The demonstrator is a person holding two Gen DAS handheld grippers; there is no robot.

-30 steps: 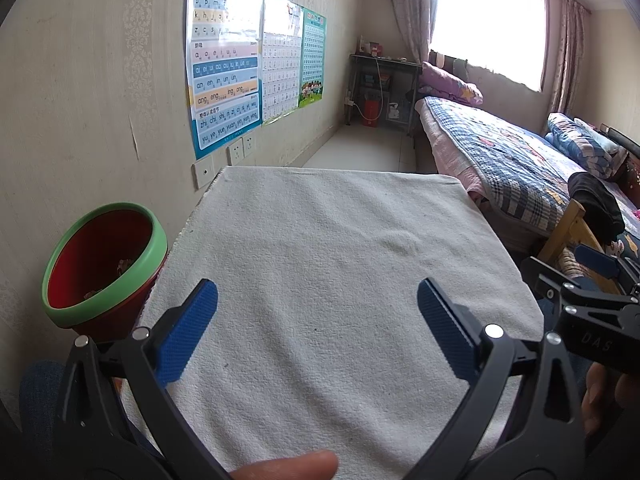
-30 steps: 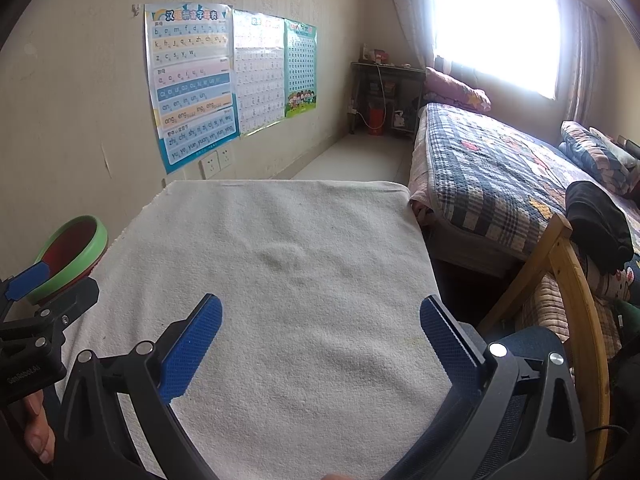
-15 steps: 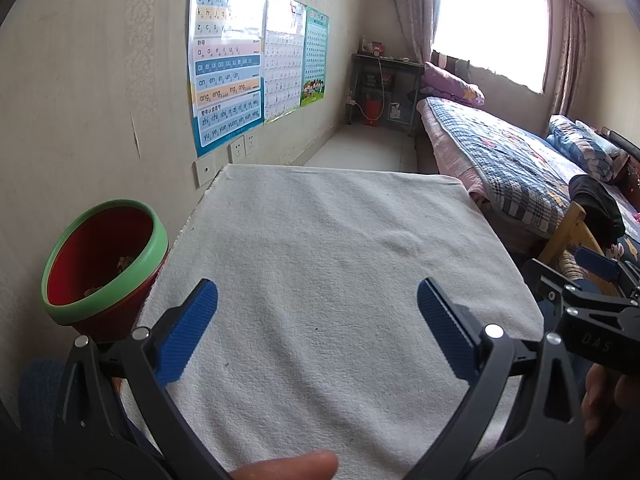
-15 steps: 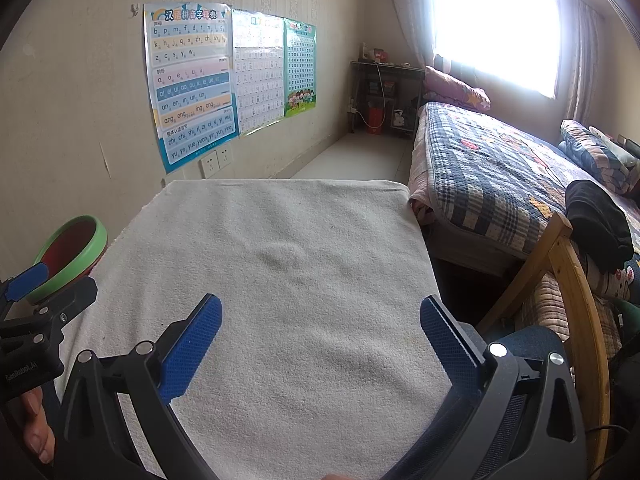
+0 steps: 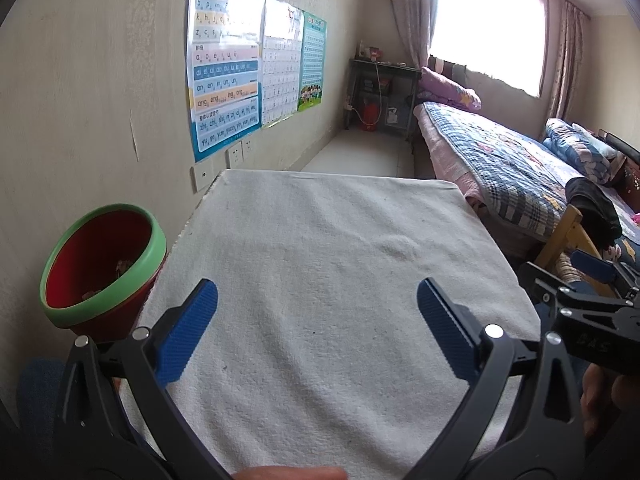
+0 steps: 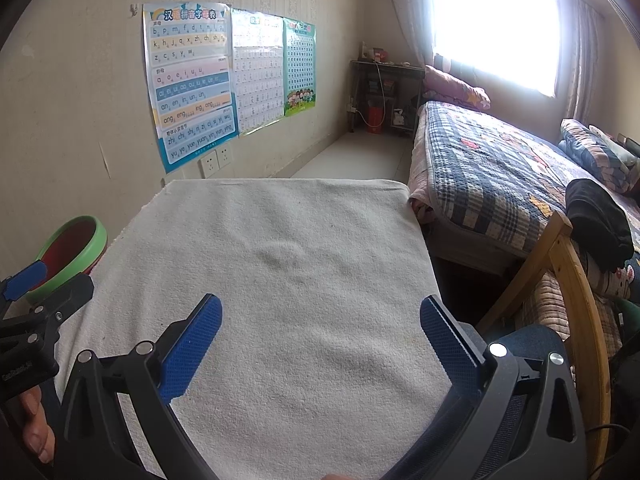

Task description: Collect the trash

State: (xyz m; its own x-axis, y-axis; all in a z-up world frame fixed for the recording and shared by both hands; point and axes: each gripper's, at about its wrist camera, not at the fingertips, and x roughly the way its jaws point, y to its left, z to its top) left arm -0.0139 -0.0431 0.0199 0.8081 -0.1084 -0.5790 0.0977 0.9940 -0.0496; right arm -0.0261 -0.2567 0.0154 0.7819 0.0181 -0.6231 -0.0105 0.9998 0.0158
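A red bin with a green rim (image 5: 100, 268) stands at the table's left edge, with small scraps of trash (image 5: 122, 266) inside; it also shows in the right wrist view (image 6: 76, 252). My left gripper (image 5: 318, 308) is open and empty above the near part of the white cloth-covered table (image 5: 328, 240). My right gripper (image 6: 320, 320) is open and empty over the same cloth (image 6: 288, 256). I see no loose trash on the cloth.
A wall with posters (image 5: 224, 80) runs along the left. A bed with a plaid quilt (image 6: 500, 176) lies to the right. A wooden chair back (image 6: 576, 280) stands by the table's right side. A dark shelf (image 5: 380, 96) stands at the far end.
Both views have shifted only slightly. Both grippers stay open and empty.
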